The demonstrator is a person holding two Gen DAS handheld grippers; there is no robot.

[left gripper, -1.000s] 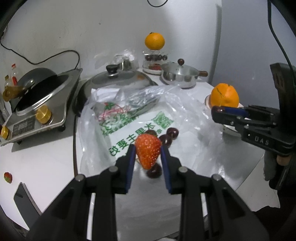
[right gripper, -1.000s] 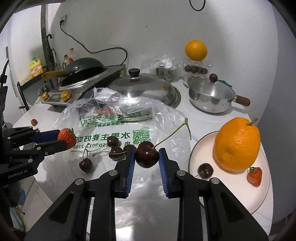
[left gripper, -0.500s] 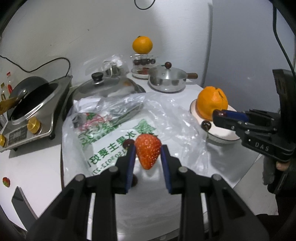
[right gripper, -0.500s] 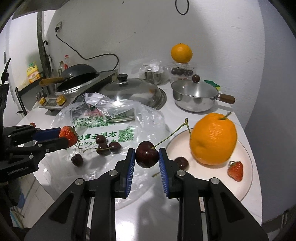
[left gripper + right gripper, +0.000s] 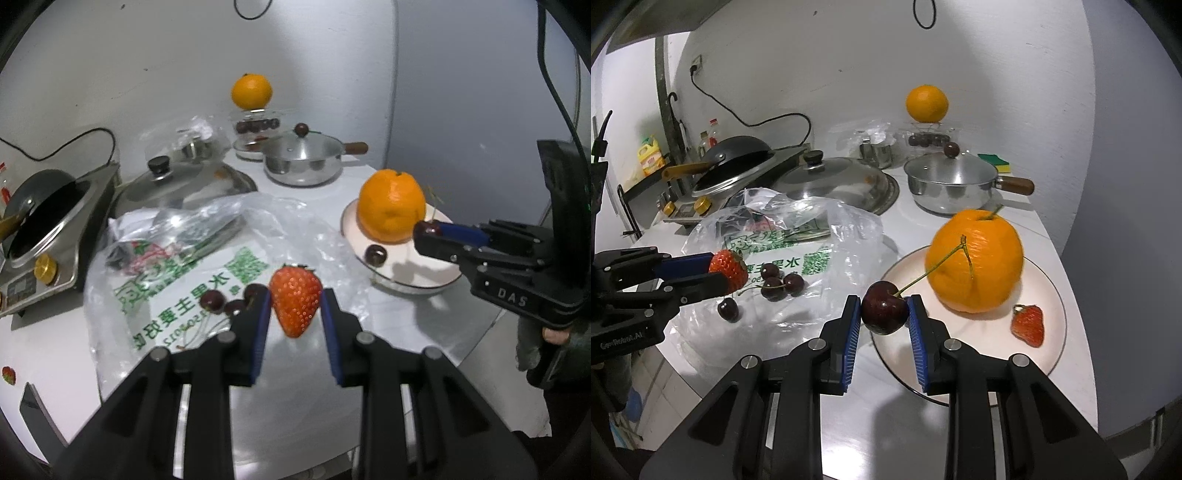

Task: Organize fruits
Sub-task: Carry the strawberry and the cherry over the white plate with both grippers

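From the left wrist, we see our left gripper [image 5: 295, 306] clenched on a strawberry [image 5: 295, 302], held above the plastic bag [image 5: 207, 266] near loose cherries [image 5: 212, 301]. The plate [image 5: 406, 284] with an orange [image 5: 392, 210] sits to the right.

From the right wrist, our right gripper [image 5: 884, 310] grasps a cherry [image 5: 884, 307] over the plate's [image 5: 1052, 354] near rim, beside the orange [image 5: 975, 260] and another strawberry [image 5: 1028, 325].

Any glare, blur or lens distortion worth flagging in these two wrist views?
Left wrist view: strong fisheye bending with dark corners; the strawberry is sharp; glare on the plastic bag. Right wrist view: same distortion; the cherry is sharp, the orange slightly soft; highlights on the pot lid.
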